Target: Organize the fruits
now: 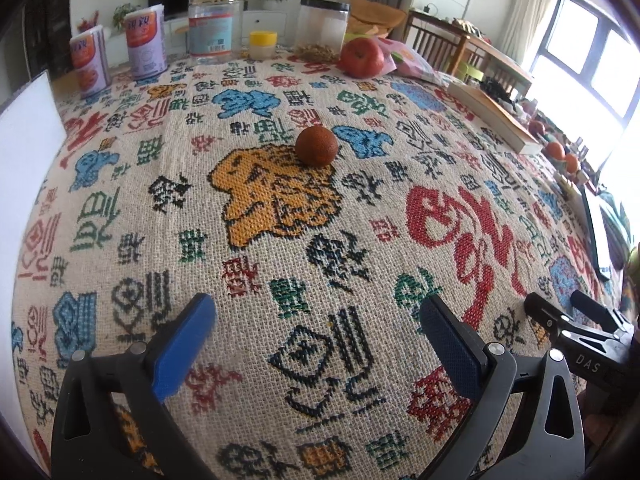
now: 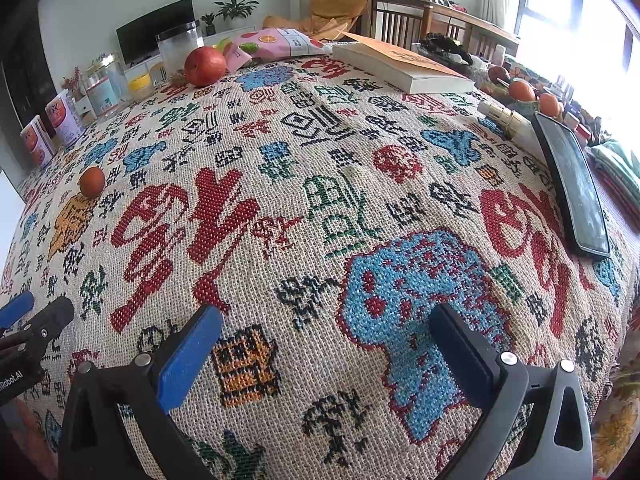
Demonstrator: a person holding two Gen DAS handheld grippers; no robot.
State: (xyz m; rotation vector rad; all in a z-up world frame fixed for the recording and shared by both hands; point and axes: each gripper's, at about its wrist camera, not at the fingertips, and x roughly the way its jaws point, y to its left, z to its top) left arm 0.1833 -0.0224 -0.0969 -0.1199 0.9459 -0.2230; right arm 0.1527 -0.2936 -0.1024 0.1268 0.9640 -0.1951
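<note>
A small brown-orange round fruit [image 1: 316, 146] lies on the patterned tablecloth, straight ahead of my left gripper [image 1: 318, 316], which is open and empty with its fingers above the cloth. The fruit also shows far left in the right wrist view [image 2: 92, 181]. A red apple [image 1: 362, 57] sits at the far side by a pink snack bag; it also shows in the right wrist view [image 2: 205, 66]. My right gripper [image 2: 326, 328] is open and empty over the cloth. Two small oranges [image 2: 521, 91] lie at the far right edge.
Two cans [image 1: 146, 40], a clear jar [image 1: 216, 26], a yellow-lidded pot [image 1: 263, 45] and a plastic tub [image 1: 323, 26] line the far edge. A book [image 2: 404, 66], a phone [image 2: 576, 188] and a gold tube [image 2: 506, 116] lie at right. A white board [image 1: 28, 152] stands left.
</note>
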